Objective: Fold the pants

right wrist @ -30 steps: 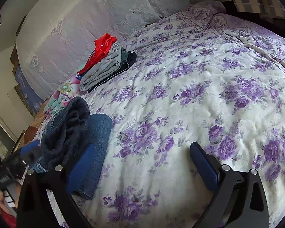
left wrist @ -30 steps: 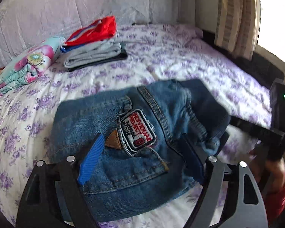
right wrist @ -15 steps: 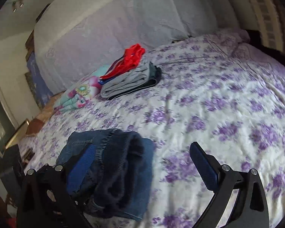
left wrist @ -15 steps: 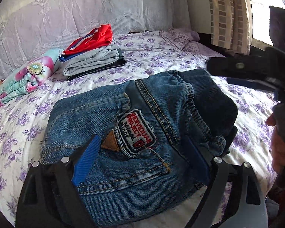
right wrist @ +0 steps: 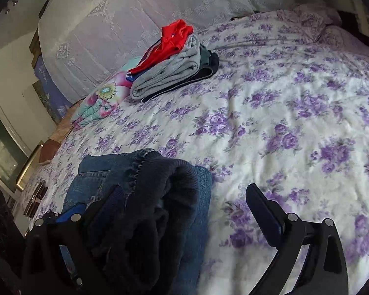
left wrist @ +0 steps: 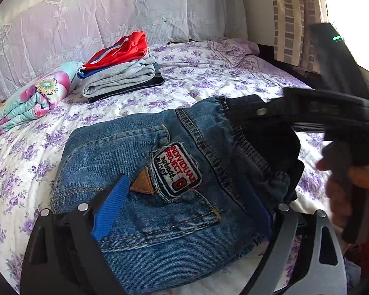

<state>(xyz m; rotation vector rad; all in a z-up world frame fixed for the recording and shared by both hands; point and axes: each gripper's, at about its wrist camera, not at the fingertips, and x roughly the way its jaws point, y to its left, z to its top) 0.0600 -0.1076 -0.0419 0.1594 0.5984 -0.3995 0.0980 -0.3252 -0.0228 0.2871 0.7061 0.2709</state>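
Folded jeans (left wrist: 145, 196) sit near the bed's (right wrist: 283, 113) front edge, both the left claw (left wrist: 184, 211) and right claw (right wrist: 182, 209) spread wide and gripping nothing, left just opened more; only left view shows the patch (left wrist: 176, 169), only right the ribbed waistband (right wrist: 169, 172).

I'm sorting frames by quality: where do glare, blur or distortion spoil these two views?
Left wrist view: the window is blown out white, the right gripper and hand smear, and the bed bows. Right wrist view: dimmer, jeans shadowed, corners black.
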